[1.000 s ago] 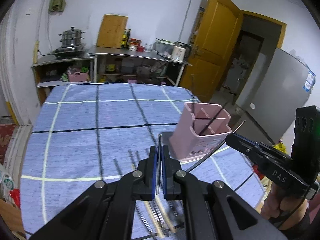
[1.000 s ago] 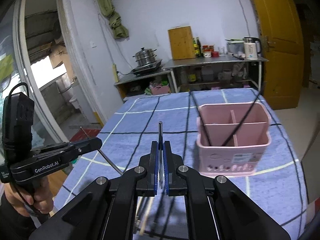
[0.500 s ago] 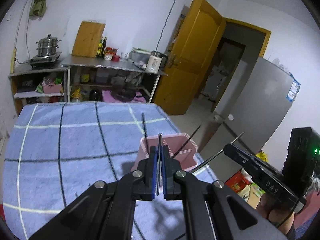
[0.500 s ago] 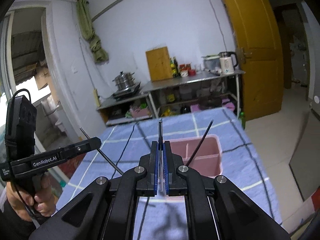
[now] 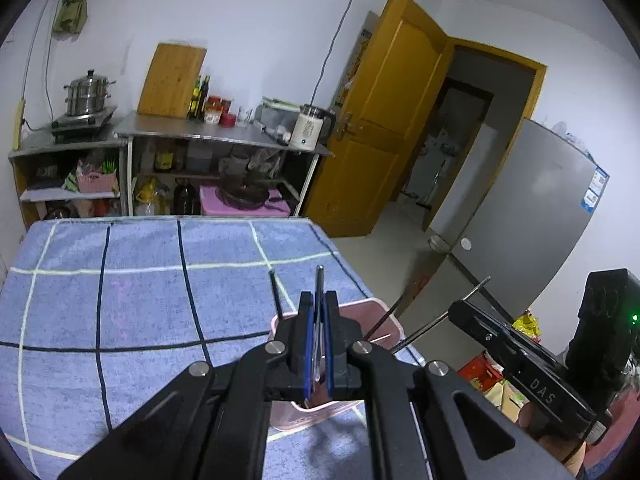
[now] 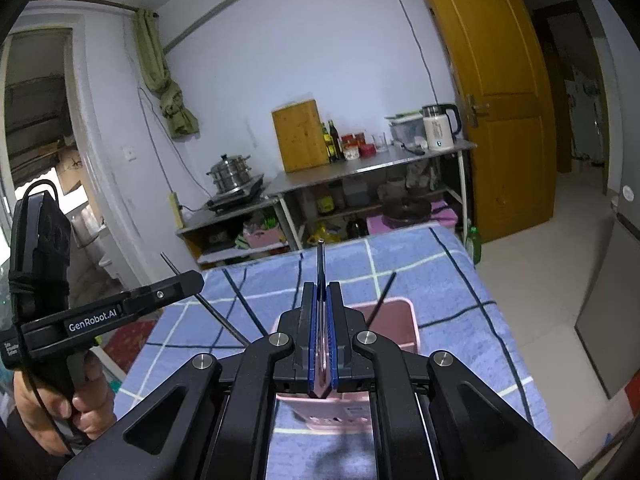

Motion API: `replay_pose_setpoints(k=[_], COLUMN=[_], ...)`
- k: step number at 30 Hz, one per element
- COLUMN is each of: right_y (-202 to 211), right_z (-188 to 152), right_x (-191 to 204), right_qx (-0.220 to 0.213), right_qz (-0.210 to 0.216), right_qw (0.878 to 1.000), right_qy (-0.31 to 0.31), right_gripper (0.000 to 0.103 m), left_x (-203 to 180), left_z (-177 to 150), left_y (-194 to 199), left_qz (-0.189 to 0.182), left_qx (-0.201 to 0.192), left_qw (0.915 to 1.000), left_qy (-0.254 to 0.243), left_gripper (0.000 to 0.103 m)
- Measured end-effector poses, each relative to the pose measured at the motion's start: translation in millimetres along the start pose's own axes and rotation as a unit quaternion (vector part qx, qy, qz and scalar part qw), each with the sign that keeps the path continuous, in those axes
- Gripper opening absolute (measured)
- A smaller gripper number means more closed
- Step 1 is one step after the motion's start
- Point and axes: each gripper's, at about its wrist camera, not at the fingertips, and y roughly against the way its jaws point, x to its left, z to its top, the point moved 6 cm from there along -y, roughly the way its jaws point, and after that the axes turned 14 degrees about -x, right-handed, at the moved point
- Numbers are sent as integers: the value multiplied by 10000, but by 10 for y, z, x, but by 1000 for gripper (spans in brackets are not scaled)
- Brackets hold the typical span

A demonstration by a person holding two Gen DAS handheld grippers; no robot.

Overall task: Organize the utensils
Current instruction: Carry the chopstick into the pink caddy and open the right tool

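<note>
Both my tongs are clamped tight: left gripper (image 5: 319,344) on a metal chopstick (image 5: 319,280), right gripper (image 6: 320,340) on another (image 6: 320,268). Pink holder (image 6: 414,326) sits just beyond, w/ two black sticks (image 6: 382,300) already in. Mine not dropped yet, I reckon.

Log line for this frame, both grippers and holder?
left gripper: shut on chopstick | right gripper: shut on metal chopstick | pink holder: below both, on table

A pink utensil holder (image 5: 384,312) stands on the blue checked tablecloth (image 5: 140,300).
</note>
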Motion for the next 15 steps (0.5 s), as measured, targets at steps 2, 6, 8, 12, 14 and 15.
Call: replay_pose_setpoints(k=[2, 6, 8, 12, 14, 15], right_y=[-81, -205, -263, -335, -366, -385], right_z=[-109, -285, -375, -512, -573, -593], right_x=[-33, -76, -94, -142, -168, -173], right_qx=[118, 320, 416, 578, 671, 720], right_qz=[-15, -33, -61, -103, -109, -109], right_qw=[9999, 9995, 9991, 9983, 9977, 9973], right_qy=[-21, -22, -9, -17, -25, -28], right_gripper=[5, 5, 5, 5, 5, 5], left_x=[29, 88, 108, 164, 178, 188], left_z=[-64, -242, -316, -428, -467, -484], left_y=[-86, -215, -264, -335, -355, -358], left_qz=[33, 54, 66, 109, 113, 132], left_qx=[76, 281, 361, 488, 523, 530], left_qw=[10000, 9996, 9993, 9987, 9986, 9985], left_qy=[-3, 4, 4, 27, 34, 35], left_gripper=[5, 5, 5, 5, 5, 5])
